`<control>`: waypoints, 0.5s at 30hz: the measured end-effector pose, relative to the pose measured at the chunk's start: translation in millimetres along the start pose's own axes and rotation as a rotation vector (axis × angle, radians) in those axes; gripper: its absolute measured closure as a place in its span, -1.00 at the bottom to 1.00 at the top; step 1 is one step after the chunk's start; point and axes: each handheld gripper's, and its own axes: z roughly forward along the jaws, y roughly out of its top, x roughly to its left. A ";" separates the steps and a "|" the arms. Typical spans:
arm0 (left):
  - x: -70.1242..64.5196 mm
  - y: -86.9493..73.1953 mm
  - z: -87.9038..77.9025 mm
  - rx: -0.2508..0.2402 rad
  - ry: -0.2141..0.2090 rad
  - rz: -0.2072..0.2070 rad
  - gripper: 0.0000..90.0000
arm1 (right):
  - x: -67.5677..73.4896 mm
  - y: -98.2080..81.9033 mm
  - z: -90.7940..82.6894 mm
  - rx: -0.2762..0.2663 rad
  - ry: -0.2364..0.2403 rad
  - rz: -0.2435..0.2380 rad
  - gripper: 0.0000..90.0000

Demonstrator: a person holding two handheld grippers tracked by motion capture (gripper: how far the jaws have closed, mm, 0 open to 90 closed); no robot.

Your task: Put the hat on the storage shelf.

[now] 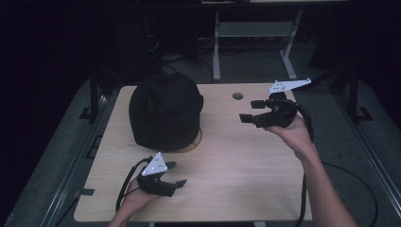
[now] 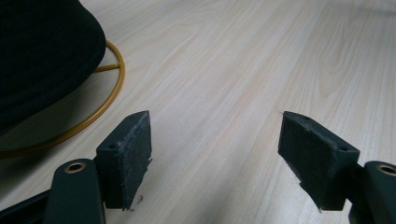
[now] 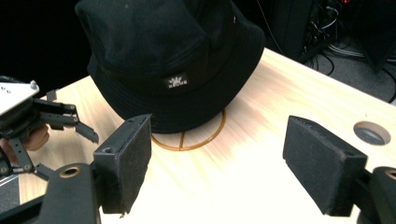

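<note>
Hat (image 1: 165, 111) sits on a gold wire stand (image 3: 189, 140), far-left part of the surface (image 1: 227, 156). It's a black fabric bucket hat, so I'd judge it light, soft and floppy: not fragile, not slippery against the felt pads, but it will sag and fold once it is off the stand. The stand is thin wire with a ring base, probably light too, so it may tip or come along if the hat is pulled sideways.

Best hold, I'd say: pinch the brim edge, one gripper per side, and lift straight up. The crown is too wide and too soft for a single pinch; it would just crumple.

Left gripper (image 1: 172, 174) is at the near-left of the surface, jaws wide apart, holding nothing, just short of the hat. Right gripper (image 1: 252, 110) is raised over the far-right part, jaws also wide, holding nothing, aimed across at the hat and well apart from it.

View differences:
- High view: overall layout, both hands, the hole (image 1: 238, 96) in the surface; the hat reads as a dark blob and the stand barely peeks out at its rim.
- Right gripper view: hat shape proper, brim, the small white label (image 3: 176, 81) on the band, the stand's ring plus a spoke, and the left gripper off to the side.
- Left gripper view: low angle, the brim overhanging the ring with a gap beneath it, ring flat on the surface. That gap is where a jaw could get under.
</note>
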 end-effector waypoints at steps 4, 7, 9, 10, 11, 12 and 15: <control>1.7 -1.0 -1.1 0.002 0.010 -0.002 -0.45 | -1.7 -10.0 -2.5 0.001 -0.002 0.014 -0.49; 3.5 -1.5 -2.3 -0.003 0.011 -0.013 -0.45 | -3.9 -19.0 -4.3 0.007 -0.008 0.023 -0.49; 4.1 -1.4 -3.2 -0.008 0.011 -0.020 -0.46 | -5.2 -24.0 -6.0 0.006 -0.011 0.030 -0.49; 4.7 -1.4 -3.9 -0.008 0.012 -0.023 -0.46 | -6.0 -26.3 -6.8 0.004 -0.011 0.037 -0.49; 5.0 -1.6 -4.3 -0.011 0.010 -0.030 -0.46 | -6.6 -28.7 -7.7 0.006 -0.011 0.039 -0.49; 5.2 -1.8 -4.6 -0.013 0.011 -0.035 -0.46 | -7.0 -31.0 -8.5 0.005 -0.014 0.040 -0.49; 5.8 -2.4 -5.0 -0.014 0.014 -0.038 -0.46 | -8.6 -38.0 -11.2 0.004 -0.016 0.054 -0.49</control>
